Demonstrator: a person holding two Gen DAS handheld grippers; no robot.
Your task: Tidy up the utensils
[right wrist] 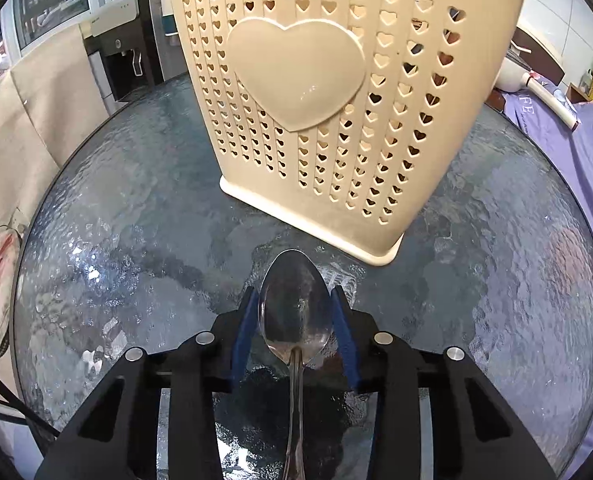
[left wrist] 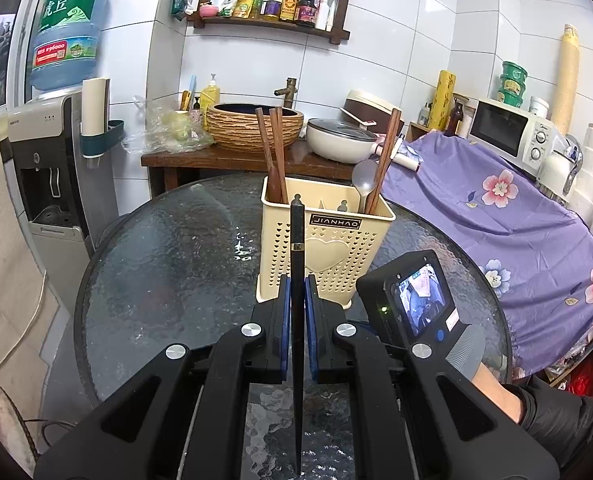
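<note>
Left gripper [left wrist: 296, 300] clamps a stiff black chopstick [left wrist: 297, 280] mid-shaft; right gripper [right wrist: 296, 312] narrowly brackets a slick steel spoon [right wrist: 294, 312] bowl, contact uncertain.

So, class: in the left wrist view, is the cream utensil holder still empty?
No: the utensil holder already has wooden chopsticks at its left end and a spoon at its right.

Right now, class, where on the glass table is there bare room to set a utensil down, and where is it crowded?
Bare glass lies left of the holder, out to the table rim. It also lies right of the holder toward the purple cloth. Crowded: just before the holder, where the left gripper grips a black stick and the right gripper flanks a spoon.
</note>
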